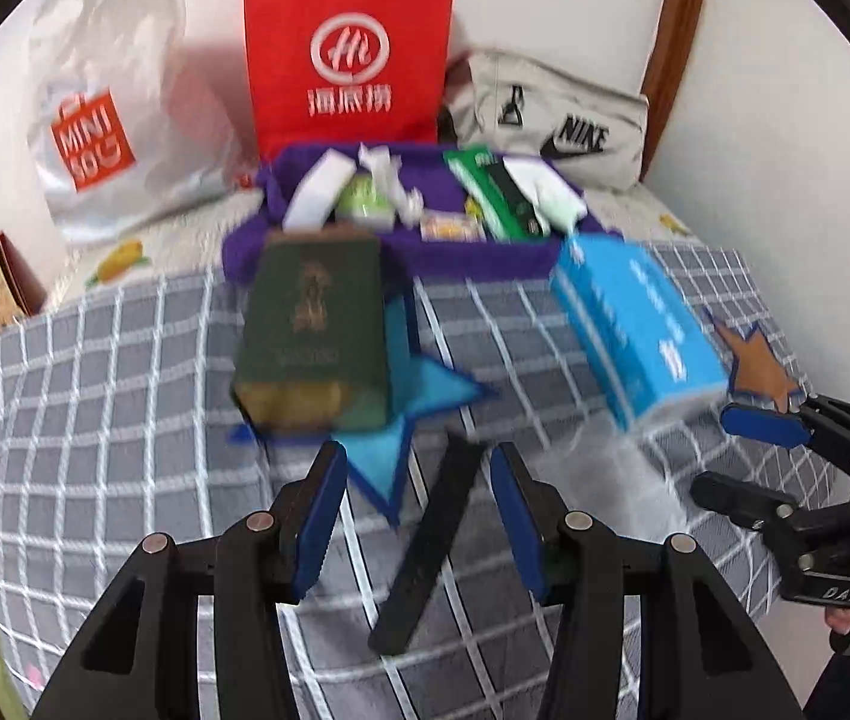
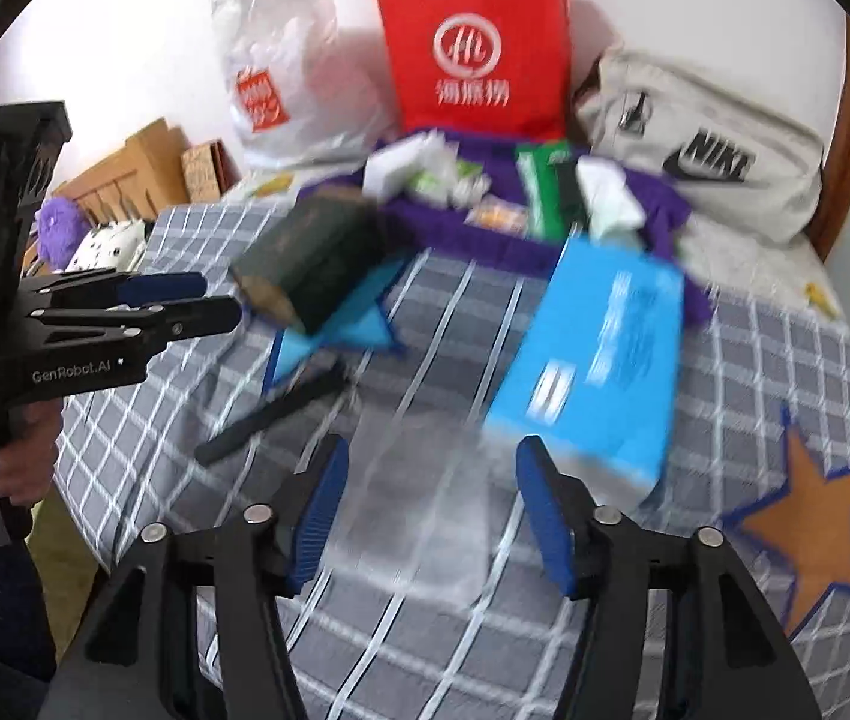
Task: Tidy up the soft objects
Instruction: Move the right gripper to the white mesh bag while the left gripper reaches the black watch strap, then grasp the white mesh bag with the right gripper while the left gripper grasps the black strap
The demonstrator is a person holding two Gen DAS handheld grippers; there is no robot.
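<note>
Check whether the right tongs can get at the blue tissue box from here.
Probably yes. The right tongs stand open and empty just short of the blue tissue box, which lies alone on the checked cloth with nothing between them.

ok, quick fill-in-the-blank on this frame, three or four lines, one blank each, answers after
The dark green pack lies partly on a ____ star.
The tall paper bag behind the purple tray is ____.
The grey pouch carries the word ____.
Both the left gripper and the right gripper hold ____.

Answers: blue; red; NIKE; nothing
</note>
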